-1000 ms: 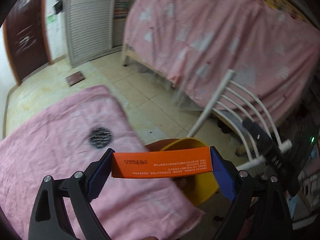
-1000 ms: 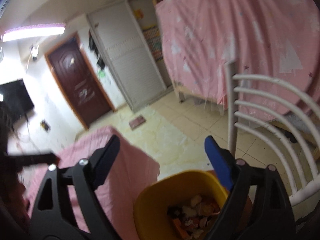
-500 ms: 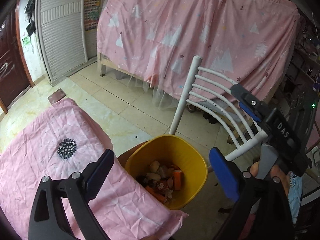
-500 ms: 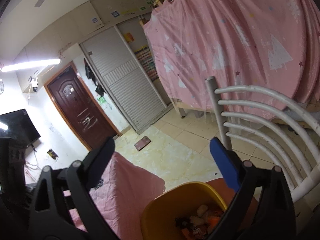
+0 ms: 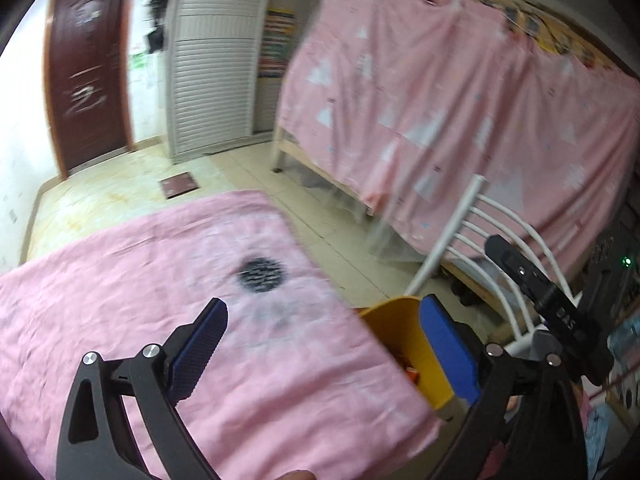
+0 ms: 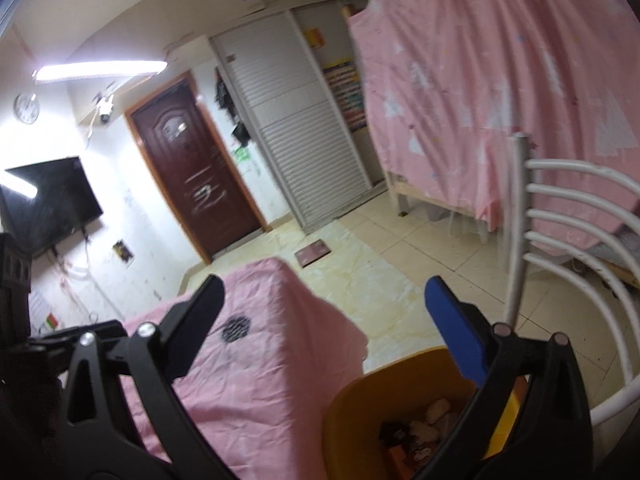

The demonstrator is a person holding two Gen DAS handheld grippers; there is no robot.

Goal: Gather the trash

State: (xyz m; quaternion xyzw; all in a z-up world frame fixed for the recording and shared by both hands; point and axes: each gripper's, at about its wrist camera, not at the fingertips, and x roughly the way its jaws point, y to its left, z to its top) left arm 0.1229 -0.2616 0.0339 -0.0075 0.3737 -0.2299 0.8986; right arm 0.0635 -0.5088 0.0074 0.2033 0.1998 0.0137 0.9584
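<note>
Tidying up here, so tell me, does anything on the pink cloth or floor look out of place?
One thing: a dark round spiky object sits alone mid pink cloth, too blurred to identify. A small reddish mat lies askew on the floor.

A table covered by a pink cloth [image 5: 168, 280] carries one thing, a dark round spiky object [image 5: 262, 273] lying on the cloth toward its far side. Beside the table's corner stands a yellow bin [image 6: 360, 412] holding scraps of trash [image 6: 424, 428]; what it rests on cannot be told. Beyond the table, on the tiled floor [image 6: 404, 276], a small reddish mat [image 6: 313, 253] lies flat, well apart from the table.
</note>
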